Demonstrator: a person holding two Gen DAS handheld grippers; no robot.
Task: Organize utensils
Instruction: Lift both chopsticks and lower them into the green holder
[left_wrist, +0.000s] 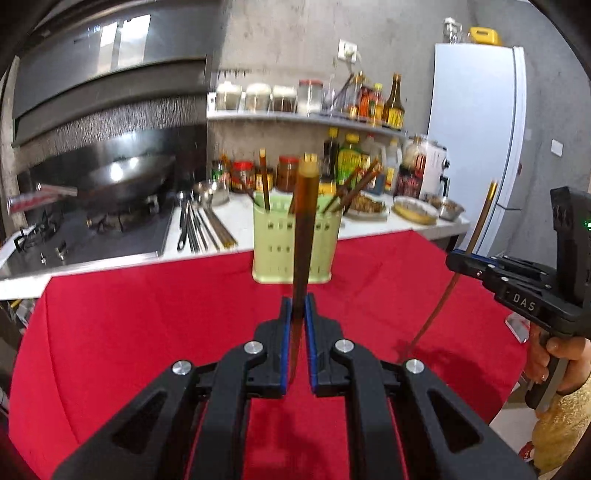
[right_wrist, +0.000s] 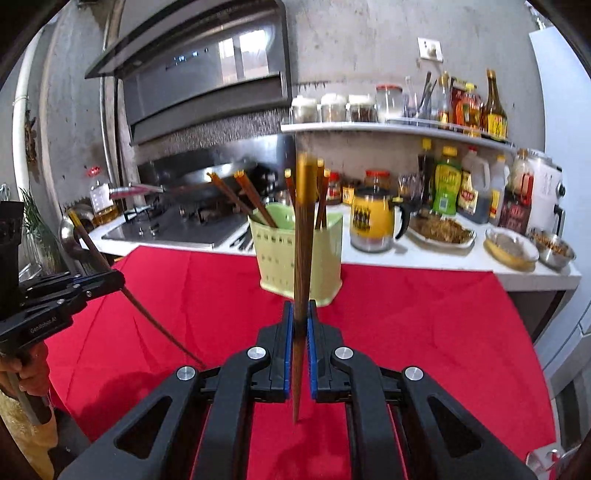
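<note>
A light green utensil holder (left_wrist: 296, 243) stands at the far edge of the red cloth and holds several brown chopsticks (left_wrist: 264, 177); it also shows in the right wrist view (right_wrist: 300, 258). My left gripper (left_wrist: 298, 306) is shut on a brown chopstick (left_wrist: 303, 229), held upright in front of the holder. My right gripper (right_wrist: 301, 310) is shut on another brown chopstick (right_wrist: 303, 251), also upright just short of the holder. The right gripper shows in the left wrist view (left_wrist: 458, 260) at the right, the left gripper in the right wrist view (right_wrist: 114, 278) at the left.
A red cloth (left_wrist: 166, 314) covers the table. Behind it runs a white counter (left_wrist: 240, 225) with metal utensils (left_wrist: 195, 225), a stove with a wok (left_wrist: 122, 177), a yellow mug (right_wrist: 373, 221), food dishes (right_wrist: 443, 230), and bottles. A white fridge (left_wrist: 476, 129) stands at the right.
</note>
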